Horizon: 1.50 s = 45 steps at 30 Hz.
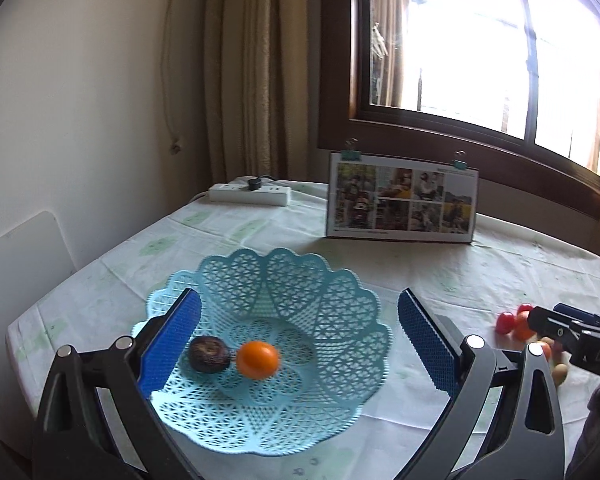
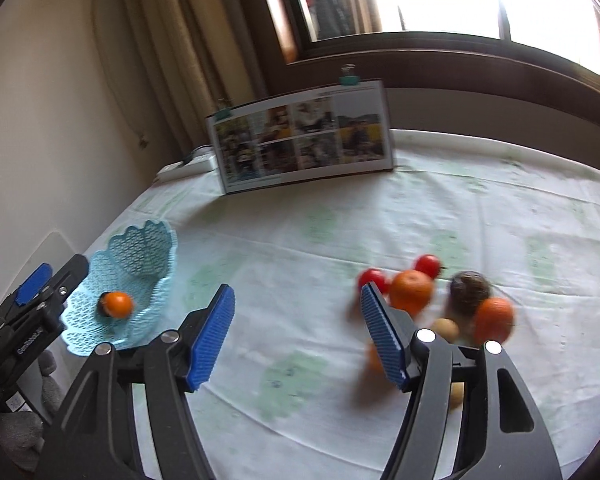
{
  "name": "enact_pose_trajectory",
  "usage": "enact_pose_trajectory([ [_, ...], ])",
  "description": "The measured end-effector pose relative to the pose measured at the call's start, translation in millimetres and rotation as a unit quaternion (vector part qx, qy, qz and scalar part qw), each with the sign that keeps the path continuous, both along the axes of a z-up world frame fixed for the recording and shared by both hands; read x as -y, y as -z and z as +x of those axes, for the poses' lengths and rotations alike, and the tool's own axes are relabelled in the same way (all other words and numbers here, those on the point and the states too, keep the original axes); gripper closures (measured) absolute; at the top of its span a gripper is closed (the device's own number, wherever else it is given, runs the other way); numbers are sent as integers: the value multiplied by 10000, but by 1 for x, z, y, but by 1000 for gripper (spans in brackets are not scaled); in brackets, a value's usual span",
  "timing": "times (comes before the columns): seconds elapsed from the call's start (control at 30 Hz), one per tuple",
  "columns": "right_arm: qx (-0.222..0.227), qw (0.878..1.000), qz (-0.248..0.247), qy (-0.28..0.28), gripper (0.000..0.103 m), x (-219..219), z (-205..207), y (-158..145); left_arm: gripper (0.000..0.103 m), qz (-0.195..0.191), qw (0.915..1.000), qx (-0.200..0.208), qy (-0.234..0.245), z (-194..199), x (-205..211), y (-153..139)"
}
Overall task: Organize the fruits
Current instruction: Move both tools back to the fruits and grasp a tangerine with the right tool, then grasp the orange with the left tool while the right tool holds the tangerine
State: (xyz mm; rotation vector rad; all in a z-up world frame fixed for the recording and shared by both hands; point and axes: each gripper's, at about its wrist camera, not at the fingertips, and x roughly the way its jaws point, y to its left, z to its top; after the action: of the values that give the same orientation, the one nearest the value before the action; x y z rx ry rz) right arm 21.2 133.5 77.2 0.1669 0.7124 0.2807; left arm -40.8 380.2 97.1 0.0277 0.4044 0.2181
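Blue-padded left gripper [image 1: 300, 336] jaws wide above basket [image 1: 340, 312]; right gripper [image 2: 296, 332] likewise beside fruit pile [image 2: 440, 296]

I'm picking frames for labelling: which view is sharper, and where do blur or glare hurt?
Left wrist view: basket crisp, orange slightly smeared, window blown out. Right wrist view: motion-blurred throughout, fruit pile smeared; window glare at top right.

Left hand-held gripper [image 1: 300, 340] and right hand-held gripper [image 2: 298, 332] apparently gape empty.

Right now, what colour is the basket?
Light blue, with a lacy openwork pattern and scalloped rim. Shows best in the left wrist view.
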Motion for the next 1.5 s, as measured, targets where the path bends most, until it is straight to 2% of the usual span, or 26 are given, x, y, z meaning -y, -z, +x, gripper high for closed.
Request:
enact_pose_trajectory([
  [0.47, -163, 9946, -177, 1005, 37, 87, 2, 24, 3, 211, 9988, -155, 413, 9, 46, 6],
  [0.8, -455, 9905, -468, 1211, 37, 110, 21, 46, 3, 231, 9976, -214, 611, 16, 71, 9],
  [0.9, -562, 9908, -437, 1147, 40, 111, 27, 53, 3, 262, 9970, -242, 686, 16, 78, 11],
  [1.3, -833, 9914, -328, 960, 65, 110, 38, 70, 3, 311, 9946, -460, 882, 31, 103, 22],
  [1.5, -745, 9916, -229, 1035, 65, 116, 33, 63, 3, 421, 9916, -579, 1077, 37, 125, 29],
])
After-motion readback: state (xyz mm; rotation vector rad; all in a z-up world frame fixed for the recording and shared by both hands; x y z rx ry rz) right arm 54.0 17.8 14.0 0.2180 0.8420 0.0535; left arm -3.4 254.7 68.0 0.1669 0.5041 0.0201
